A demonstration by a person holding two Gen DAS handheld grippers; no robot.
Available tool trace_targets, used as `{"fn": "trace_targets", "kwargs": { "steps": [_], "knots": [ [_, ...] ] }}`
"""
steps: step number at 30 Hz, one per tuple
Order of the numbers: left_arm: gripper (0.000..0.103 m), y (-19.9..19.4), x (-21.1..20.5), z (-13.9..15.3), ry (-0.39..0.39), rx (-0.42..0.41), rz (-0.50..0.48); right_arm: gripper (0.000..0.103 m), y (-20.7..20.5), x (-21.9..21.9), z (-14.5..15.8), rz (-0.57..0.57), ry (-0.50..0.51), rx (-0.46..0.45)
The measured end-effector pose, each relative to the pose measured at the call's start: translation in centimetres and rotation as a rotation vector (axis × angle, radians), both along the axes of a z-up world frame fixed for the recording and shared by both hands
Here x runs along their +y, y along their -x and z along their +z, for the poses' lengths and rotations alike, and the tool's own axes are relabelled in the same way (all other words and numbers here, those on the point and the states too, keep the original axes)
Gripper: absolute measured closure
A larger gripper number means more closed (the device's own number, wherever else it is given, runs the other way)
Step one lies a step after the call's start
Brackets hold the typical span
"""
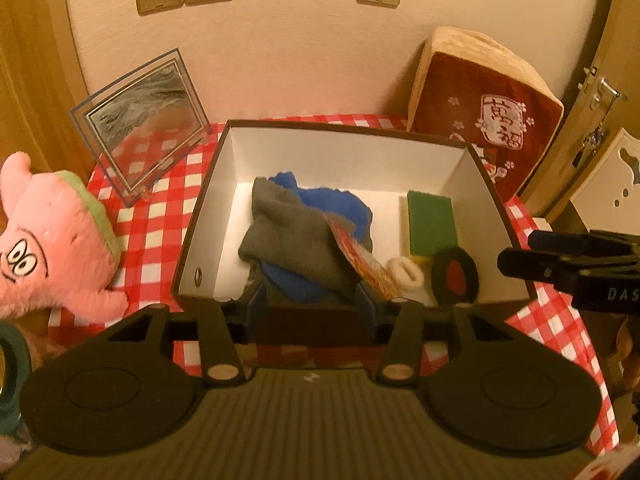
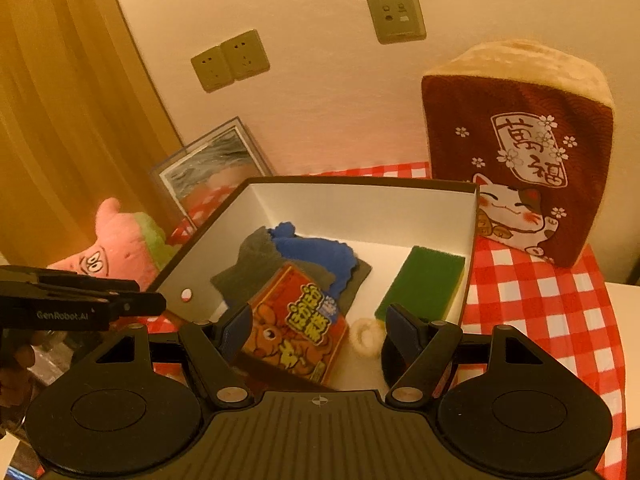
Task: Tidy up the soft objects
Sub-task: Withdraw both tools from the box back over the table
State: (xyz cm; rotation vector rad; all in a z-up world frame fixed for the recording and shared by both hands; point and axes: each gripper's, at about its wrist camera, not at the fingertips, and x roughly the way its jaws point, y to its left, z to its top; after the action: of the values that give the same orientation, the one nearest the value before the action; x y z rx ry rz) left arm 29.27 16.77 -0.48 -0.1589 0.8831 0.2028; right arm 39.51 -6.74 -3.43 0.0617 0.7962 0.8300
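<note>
A brown box with white inside point(image 1: 224, 184) point(image 2: 360, 208) stands on the checked cloth. In it lie a grey and blue cloth point(image 1: 296, 240) point(image 2: 312, 256), an orange snack packet point(image 1: 368, 264) point(image 2: 296, 328), a green sponge point(image 1: 430, 222) point(image 2: 420, 280), a white hair tie point(image 1: 406, 274) point(image 2: 366, 336) and a black and red round pad point(image 1: 456, 276). My left gripper point(image 1: 310, 304) is open and empty at the box's near wall. My right gripper point(image 2: 316, 328) is open, its fingers either side of the packet, not touching it. A pink star plush point(image 1: 52, 232) point(image 2: 116, 248) lies left of the box.
A red lucky-cat cushion point(image 1: 484, 116) point(image 2: 520, 152) leans on the wall at the back right. A clear picture frame point(image 1: 140, 120) point(image 2: 212, 168) stands at the back left. A wooden door point(image 1: 592, 92) is to the right, a teal cup point(image 1: 12, 360) at the left edge.
</note>
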Motion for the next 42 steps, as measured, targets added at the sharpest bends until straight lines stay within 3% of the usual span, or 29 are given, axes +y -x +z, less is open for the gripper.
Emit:
{"fn": "trace_targets", "kwargs": {
  "steps": [20, 42],
  "knots": [
    [0.053, 6.6, -2.5, -1.1, 0.020, 0.061, 0.032, 0.030, 6.6, -1.0, -0.6, 0.045, 0.019, 0.039],
    [0.053, 13.6, -3.1, -6.4, 0.103, 0.179, 0.116, 0.030, 12.3, 0.9, -4.9, 0.156, 0.106, 0.118]
  ]
}}
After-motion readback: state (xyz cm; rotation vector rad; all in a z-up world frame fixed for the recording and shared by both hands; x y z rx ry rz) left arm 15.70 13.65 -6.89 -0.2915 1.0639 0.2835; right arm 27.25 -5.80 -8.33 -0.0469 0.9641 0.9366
